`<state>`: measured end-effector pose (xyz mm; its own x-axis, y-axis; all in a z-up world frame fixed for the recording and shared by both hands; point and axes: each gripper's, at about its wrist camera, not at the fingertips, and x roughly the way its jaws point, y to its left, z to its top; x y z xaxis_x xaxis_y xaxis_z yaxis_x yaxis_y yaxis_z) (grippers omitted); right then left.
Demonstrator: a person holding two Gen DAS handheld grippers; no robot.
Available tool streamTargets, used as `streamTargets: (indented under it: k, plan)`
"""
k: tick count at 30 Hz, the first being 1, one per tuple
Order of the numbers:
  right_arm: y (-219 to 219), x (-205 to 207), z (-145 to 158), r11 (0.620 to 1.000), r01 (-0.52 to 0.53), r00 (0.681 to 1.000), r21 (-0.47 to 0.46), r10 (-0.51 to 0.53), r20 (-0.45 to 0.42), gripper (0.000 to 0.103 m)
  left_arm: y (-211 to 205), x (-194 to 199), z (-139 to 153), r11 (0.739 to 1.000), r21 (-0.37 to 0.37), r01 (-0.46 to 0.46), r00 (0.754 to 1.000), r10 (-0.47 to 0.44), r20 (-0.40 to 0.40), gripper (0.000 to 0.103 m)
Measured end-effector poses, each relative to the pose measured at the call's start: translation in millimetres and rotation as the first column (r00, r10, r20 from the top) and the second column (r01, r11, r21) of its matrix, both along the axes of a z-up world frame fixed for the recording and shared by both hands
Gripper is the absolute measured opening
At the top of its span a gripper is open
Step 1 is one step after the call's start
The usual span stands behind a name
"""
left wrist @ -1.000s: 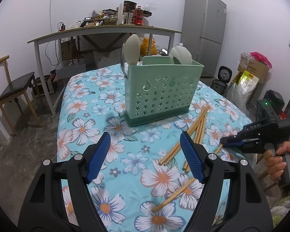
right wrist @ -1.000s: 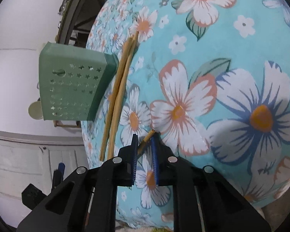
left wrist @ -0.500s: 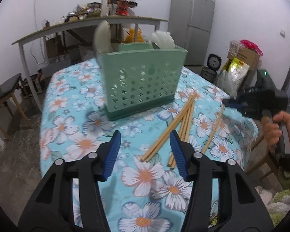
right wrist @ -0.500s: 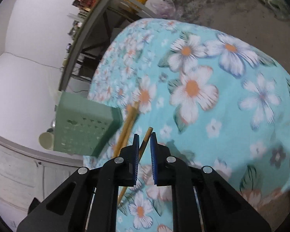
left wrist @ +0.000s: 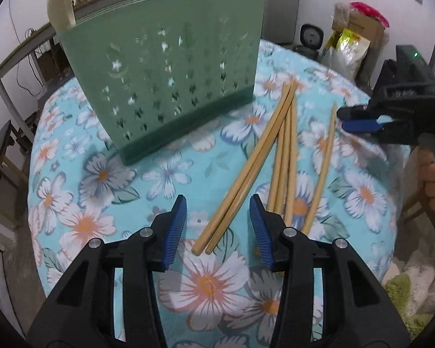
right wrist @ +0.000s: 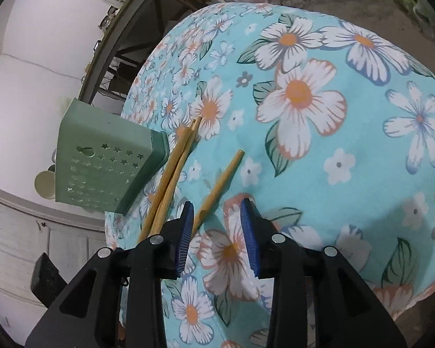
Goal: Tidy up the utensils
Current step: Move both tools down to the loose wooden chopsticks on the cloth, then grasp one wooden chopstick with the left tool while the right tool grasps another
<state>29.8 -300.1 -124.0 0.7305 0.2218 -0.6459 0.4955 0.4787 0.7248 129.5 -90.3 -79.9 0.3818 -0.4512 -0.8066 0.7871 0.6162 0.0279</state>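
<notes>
Chopsticks (left wrist: 255,162), about 6, lie loose beside the basket (left wrist: 165,87); left gripper (left wrist: 217,226) closing around 2, right gripper (right wrist: 217,232) opening, empty.

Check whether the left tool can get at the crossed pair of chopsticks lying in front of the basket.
Probably yes. The left tool is closing with the chopstick pair's near ends between its pads, nothing covering them; the green basket stands clear behind.
</notes>
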Motion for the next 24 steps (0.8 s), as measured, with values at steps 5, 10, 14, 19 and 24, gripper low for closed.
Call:
streamTargets:
  k: [5,10,14,19,24]
  plan:
    - [2.9,10.7,-2.2,1.0,0.009,1.0,-0.001,-0.009,-0.005,0.023,0.7,-1.6,-6.2,1.0,0.001,-0.011,1.0,0.011,-0.023,0.02]
    - [-4.5,14.5,-9.6,0.999,0.011,1.0,0.042,-0.011,0.005,0.014,5.5,-3.4,0.8,0.999,-0.023,-0.049,0.999,0.048,-0.016,0.0]
    - [-6.3,13.7,-10.3,0.998,-0.001,1.0,0.064,-0.001,0.027,0.013,15.7,-7.7,5.1,0.997,-0.042,-0.063,0.997,0.061,-0.046,0.0]
    - [-7.9,7.4,-10.0,0.998,-0.006,0.999,0.068,0.004,0.034,0.012,33.7,-22.7,12.4,0.996,-0.055,-0.069,0.996,0.066,-0.064,0.0]
    - [-5.1,-2.3,-8.4,0.997,-0.013,0.999,0.072,0.01,0.035,0.012,37.1,-29.5,21.2,0.996,-0.084,-0.029,0.999,0.027,-0.022,0.002]
